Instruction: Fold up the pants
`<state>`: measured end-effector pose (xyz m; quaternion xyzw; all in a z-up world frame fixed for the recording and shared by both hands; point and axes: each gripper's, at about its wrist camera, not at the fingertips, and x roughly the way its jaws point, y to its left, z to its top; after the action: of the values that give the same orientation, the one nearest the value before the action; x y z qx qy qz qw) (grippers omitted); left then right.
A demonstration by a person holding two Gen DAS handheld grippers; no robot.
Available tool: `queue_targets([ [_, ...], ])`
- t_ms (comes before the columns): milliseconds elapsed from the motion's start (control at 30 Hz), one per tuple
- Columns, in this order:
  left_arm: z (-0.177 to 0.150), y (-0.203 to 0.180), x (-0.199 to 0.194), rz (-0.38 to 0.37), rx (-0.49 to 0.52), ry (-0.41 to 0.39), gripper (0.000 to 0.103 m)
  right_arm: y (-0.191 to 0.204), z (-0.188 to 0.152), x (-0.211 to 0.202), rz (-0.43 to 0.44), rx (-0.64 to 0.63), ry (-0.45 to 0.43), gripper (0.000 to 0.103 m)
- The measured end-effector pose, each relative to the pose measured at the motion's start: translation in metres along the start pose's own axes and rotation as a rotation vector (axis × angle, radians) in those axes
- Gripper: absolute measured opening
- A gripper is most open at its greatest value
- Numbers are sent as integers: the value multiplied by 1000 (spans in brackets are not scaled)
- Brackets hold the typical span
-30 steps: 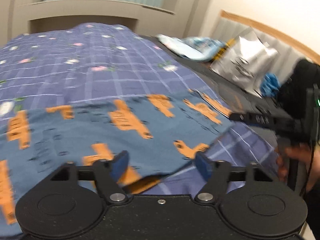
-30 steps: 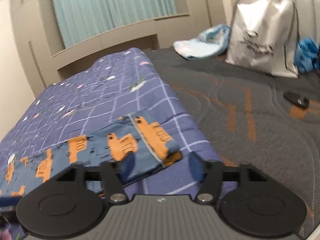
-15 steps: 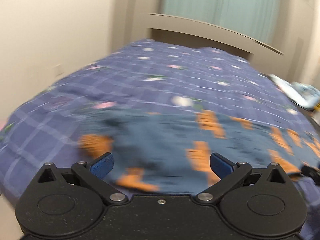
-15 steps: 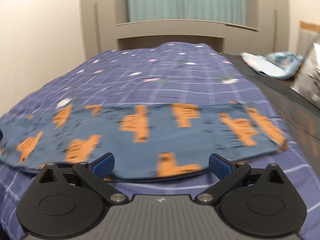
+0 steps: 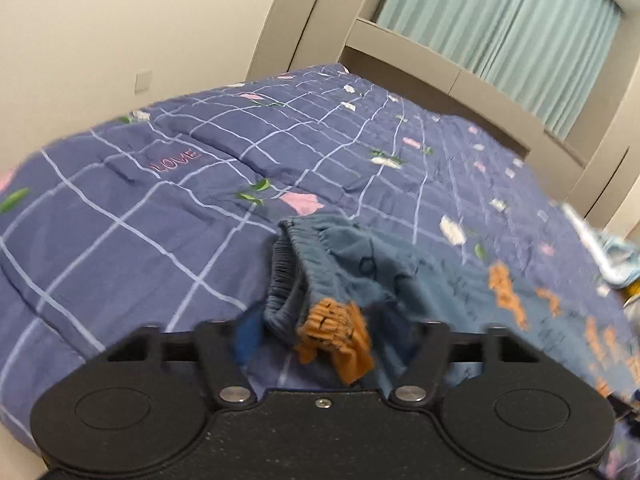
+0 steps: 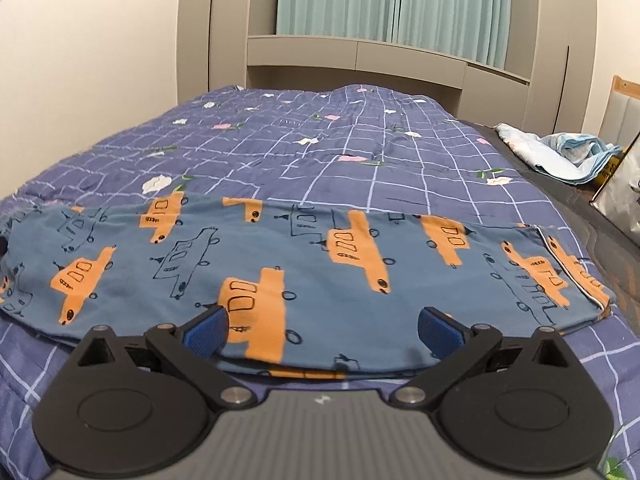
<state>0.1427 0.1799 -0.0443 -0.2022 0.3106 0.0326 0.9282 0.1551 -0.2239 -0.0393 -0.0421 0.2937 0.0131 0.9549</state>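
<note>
The pants [image 6: 304,268] are blue with orange vehicle prints and lie lengthwise, folded leg on leg, across the purple checked quilt [image 6: 320,152]. In the right wrist view my right gripper [image 6: 322,330] is open just above their near edge at mid-length. In the left wrist view the elastic waistband [image 5: 320,280] is bunched and raised between the fingers of my left gripper [image 5: 328,340]. The left jaws have narrowed around it. Blur hides whether the fingers [image 5: 246,336] touch the cloth.
The dark bare mattress [image 6: 600,208] lies right of the quilt. A light blue cloth [image 6: 560,152] and a silver bag [image 6: 624,192] sit on it at the far right. A beige wall [image 5: 120,40] is to the left, a headboard shelf [image 6: 360,52] and curtains beyond.
My left gripper swung from the pants' hem end to the waistband end and narrowed around the waistband. My right gripper moved from the hem to mid-length and opened wider.
</note>
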Motion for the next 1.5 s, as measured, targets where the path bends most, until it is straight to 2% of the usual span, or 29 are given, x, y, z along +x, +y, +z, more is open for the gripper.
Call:
queue_targets([
  [33, -2, -3, -2, 15, 7, -7, 46, 2, 0, 1, -5, -1, 0, 103],
  [67, -2, -5, -3, 32, 16, -13, 30, 4, 0, 1, -8, 0, 0, 103],
  [133, -2, -5, -8, 42, 9, -29, 23, 7, -1, 2, -8, -2, 1, 103],
  [333, 4, -16, -44, 50, 30, -128, 21, 11, -4, -1, 1, -32, -2, 103],
  [533, -2, -15, -32, 97, 75, -61, 22, 8, -7, 1, 18, -18, -2, 103],
  [600, -3, -14, -27, 116, 82, -39, 27, 6, -8, 0, 25, -11, -4, 103],
  [633, -4, -13, -27, 128, 77, -36, 35, 6, -9, 1, 28, -8, -4, 103],
  [667, -3, -13, -28, 139, 73, -39, 50, 5, -9, 1, 32, -4, -4, 103],
  [700, -2, -15, -30, 149, 72, -46, 68, 5, -9, 1, 34, -2, -5, 103],
  [767, -1, -20, -34, 176, 81, -79, 85, 5, -10, 1, 38, -1, -10, 103],
  [833, 3, -30, -36, 186, 110, -101, 89, 5, -10, 0, 40, -2, -16, 103],
  [900, 8, -41, -32, 170, 132, -108, 99, 6, -11, 0, 42, -8, -25, 103],
  [1067, 18, -92, -8, 83, 233, -112, 102, 2, -9, -4, 42, -39, -53, 103],
  [1233, 16, -155, 43, -9, 363, -44, 102, -15, -7, -5, 26, -36, -71, 103],
  [1367, 10, -193, 85, -17, 445, 0, 102, -38, -6, -4, -1, -13, -75, 103],
  [1500, 8, -207, 126, 54, 479, 43, 102, -64, -10, -3, -44, 20, -71, 103],
])
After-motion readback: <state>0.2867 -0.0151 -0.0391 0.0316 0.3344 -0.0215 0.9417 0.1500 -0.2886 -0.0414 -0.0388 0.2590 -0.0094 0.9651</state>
